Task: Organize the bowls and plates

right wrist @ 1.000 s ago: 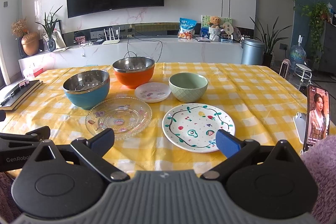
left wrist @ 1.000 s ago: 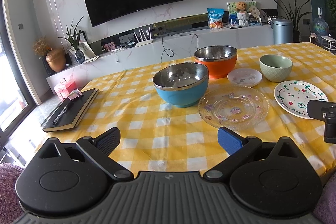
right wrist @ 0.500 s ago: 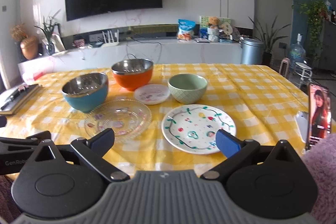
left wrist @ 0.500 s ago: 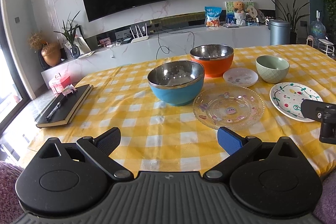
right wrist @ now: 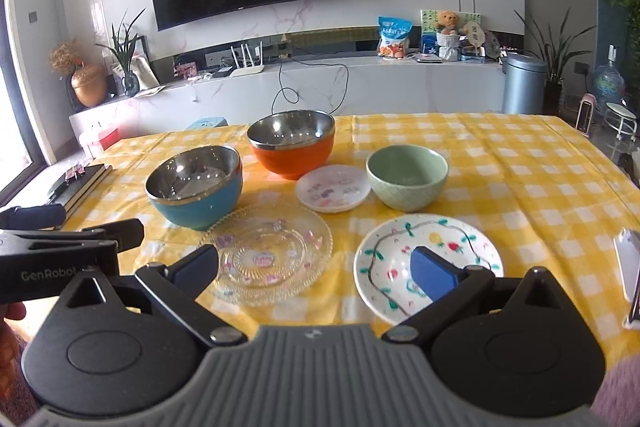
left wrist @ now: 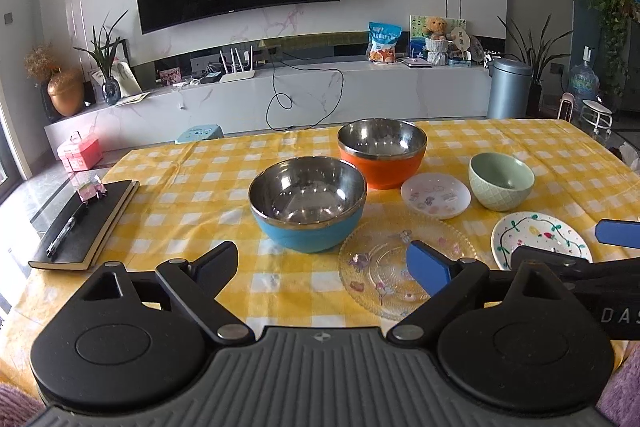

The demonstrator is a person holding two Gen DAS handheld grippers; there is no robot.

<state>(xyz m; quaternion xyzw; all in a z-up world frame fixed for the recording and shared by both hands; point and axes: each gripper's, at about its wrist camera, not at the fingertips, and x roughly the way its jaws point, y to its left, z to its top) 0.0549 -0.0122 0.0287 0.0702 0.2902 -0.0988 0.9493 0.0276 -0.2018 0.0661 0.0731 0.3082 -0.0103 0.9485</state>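
On the yellow checked tablecloth point(left wrist: 192, 187) stand a blue steel-lined bowl point(left wrist: 307, 209), an orange steel-lined bowl point(left wrist: 382, 151) behind it, and a green ceramic bowl point(left wrist: 501, 179). A small white saucer point(left wrist: 435, 195), a clear glass plate point(right wrist: 270, 253) and a white painted plate point(right wrist: 428, 263) lie among them. My left gripper point(left wrist: 324, 265) is open, low before the blue bowl and glass plate. My right gripper point(right wrist: 316, 269) is open over the near edges of the glass and painted plates, holding nothing.
A black notebook point(left wrist: 86, 227) with a pen lies at the table's left edge. A phone on a stand point(right wrist: 630, 273) sits at the right edge. Behind the table are a white TV console point(left wrist: 280, 95), a wall TV, plants and a grey bin point(left wrist: 508, 89).
Both grippers have moved forward over the table, closer to the dishes. The right one now reaches over the plates' near edges. Both stay open and the dishes have not moved.
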